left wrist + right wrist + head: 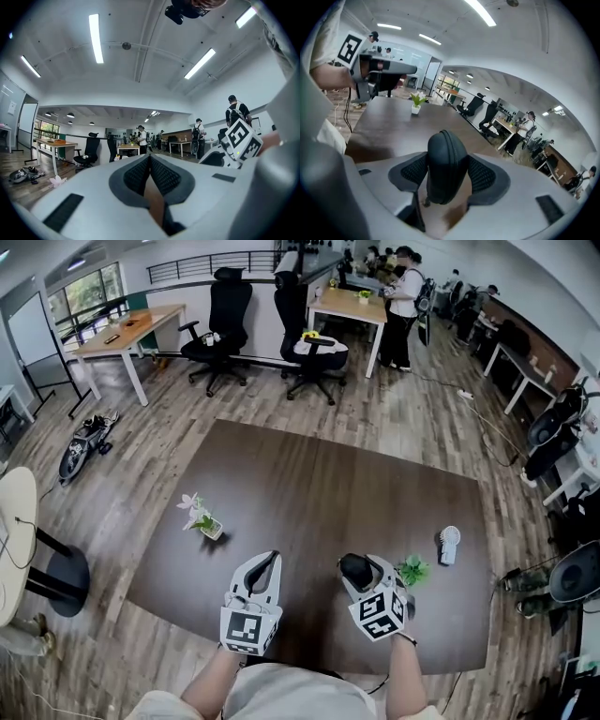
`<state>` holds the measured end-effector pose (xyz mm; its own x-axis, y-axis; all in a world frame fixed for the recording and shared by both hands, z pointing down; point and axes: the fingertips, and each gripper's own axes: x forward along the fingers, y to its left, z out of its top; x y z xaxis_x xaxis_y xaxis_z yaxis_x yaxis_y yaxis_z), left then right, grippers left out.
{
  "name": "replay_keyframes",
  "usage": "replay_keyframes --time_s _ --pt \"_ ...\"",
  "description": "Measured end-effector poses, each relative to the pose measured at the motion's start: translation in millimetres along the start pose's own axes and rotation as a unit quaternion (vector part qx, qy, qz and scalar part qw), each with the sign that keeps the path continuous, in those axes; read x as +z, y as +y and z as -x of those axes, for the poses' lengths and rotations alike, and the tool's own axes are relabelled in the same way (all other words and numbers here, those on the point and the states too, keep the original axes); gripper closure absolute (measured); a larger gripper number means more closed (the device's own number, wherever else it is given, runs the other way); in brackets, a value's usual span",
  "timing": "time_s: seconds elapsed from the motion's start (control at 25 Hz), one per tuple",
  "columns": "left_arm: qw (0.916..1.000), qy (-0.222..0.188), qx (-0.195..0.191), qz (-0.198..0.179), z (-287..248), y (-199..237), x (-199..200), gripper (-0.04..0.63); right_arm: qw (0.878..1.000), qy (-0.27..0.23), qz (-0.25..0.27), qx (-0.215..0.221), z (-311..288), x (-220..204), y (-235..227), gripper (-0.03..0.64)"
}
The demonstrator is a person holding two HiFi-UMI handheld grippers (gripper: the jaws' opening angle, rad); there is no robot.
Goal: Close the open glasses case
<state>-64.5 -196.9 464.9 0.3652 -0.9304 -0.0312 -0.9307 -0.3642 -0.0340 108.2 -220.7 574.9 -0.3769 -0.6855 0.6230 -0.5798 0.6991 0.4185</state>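
A dark zip glasses case (446, 164) stands on end between the pads of my right gripper (447, 174), which press on its two sides. The case's seam faces the camera and its halves lie together where I can see them. In the head view the case (354, 569) shows as a dark lump at the tip of the right gripper (362, 570), low over the near part of the brown table (309, 474). To its left, my left gripper (266, 564) is shut with nothing in it. In the left gripper view, the left gripper (150, 174) points level across the room.
A small pot of pale flowers (202, 518) stands on the table left of the grippers. A little green plant (412, 570) and a white mini fan (449, 545) sit just right of the right gripper. Office chairs (225, 329), desks and people fill the room behind.
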Motion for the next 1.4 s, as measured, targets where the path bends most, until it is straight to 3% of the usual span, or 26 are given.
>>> replay_keyframes --time_s 0.12,0.28,0.52,0.68,1.08,1.4 --pt "1.0000 0.000 0.007 0.004 3 5 -3 0.593 0.998 0.044 0.052 0.008 -21 -8 12 0.347" --pt "0.9999 0.004 0.016 0.003 7 11 -5 0.592 0.985 0.111 0.134 0.017 -50 -32 27 0.347" --pt "0.9997 0.020 0.013 0.000 10 13 -12 0.592 0.969 0.155 0.187 0.032 -81 -47 44 0.356" --pt "0.9996 0.023 0.015 0.001 13 16 -14 0.592 0.966 0.171 0.187 0.048 -99 -62 56 0.365" --pt "0.9995 0.025 0.017 0.008 11 19 -18 0.592 0.971 0.165 0.167 0.042 -107 -67 56 0.364" --pt "0.9994 0.029 0.018 0.005 10 22 -16 0.592 0.986 0.122 0.103 0.038 -93 -54 54 0.299"
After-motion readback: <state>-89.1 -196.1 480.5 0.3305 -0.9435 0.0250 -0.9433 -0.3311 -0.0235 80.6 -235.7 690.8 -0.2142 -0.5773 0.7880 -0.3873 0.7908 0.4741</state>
